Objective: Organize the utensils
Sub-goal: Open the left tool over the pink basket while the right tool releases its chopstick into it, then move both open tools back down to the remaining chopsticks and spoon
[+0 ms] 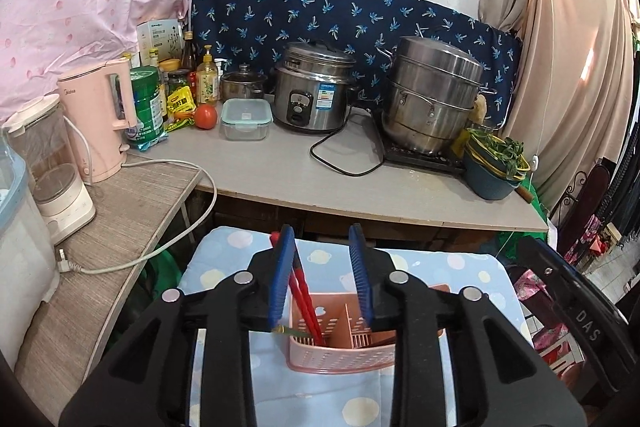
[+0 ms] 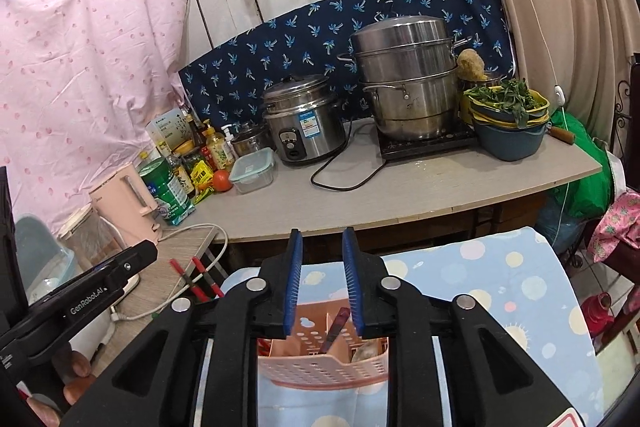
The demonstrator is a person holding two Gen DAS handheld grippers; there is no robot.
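A pink slotted utensil basket (image 1: 340, 359) (image 2: 324, 367) stands on a blue dotted cloth (image 1: 460, 267) just below both grippers. In the left wrist view my left gripper (image 1: 320, 229) is open above the basket. Two red chopsticks (image 1: 304, 301) lean on its left pad only, their lower ends in the basket's left compartment. In the right wrist view my right gripper (image 2: 322, 231) is open over the basket. A dark maroon utensil handle (image 2: 338, 323) stands in a middle compartment below the gap, touched by neither pad. The chopsticks' tops (image 2: 200, 277) show beside the left gripper's body (image 2: 88, 299).
Behind the cloth a grey counter (image 1: 280, 171) carries a rice cooker (image 1: 314, 95), a steel steamer pot (image 1: 432, 95), bowls of greens (image 1: 494, 163), a lidded container (image 1: 245, 119), a tomato (image 1: 205, 116) and bottles. A pink kettle (image 1: 98, 115) and a white cord (image 1: 160, 251) are left.
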